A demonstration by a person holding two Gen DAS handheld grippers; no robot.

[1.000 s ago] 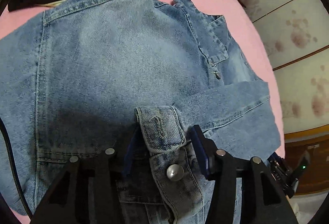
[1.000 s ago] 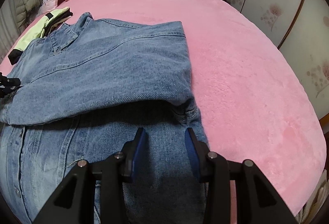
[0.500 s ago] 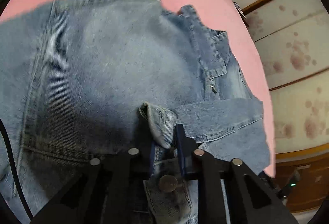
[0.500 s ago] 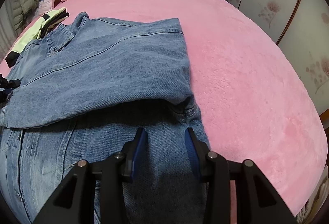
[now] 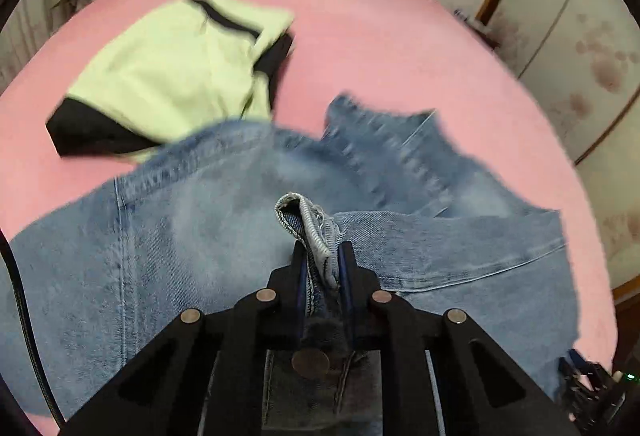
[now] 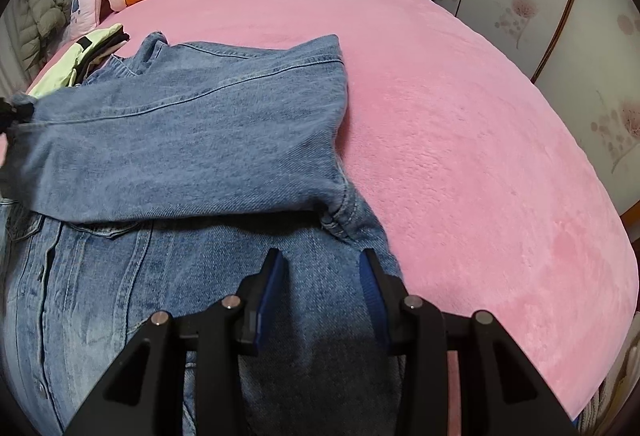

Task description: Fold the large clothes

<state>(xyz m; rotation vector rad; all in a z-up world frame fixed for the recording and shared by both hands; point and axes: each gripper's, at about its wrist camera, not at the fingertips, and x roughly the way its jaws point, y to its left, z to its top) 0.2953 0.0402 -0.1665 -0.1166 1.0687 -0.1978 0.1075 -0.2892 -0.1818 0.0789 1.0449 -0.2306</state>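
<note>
no readable text, labels or numbers anywhere

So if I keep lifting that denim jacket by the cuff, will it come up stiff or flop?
Probably floppy but heavy: the cuff bunches between the left tongs, which are shut on it. The sleeve drapes in soft folds over the denim jacket, so expect drag. The fuzzy pink bedspread may cling slightly.

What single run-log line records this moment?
step: fold sleeve | left gripper: shut on denim cuff | right gripper: open above denim jacket | surface: pink bed
</note>
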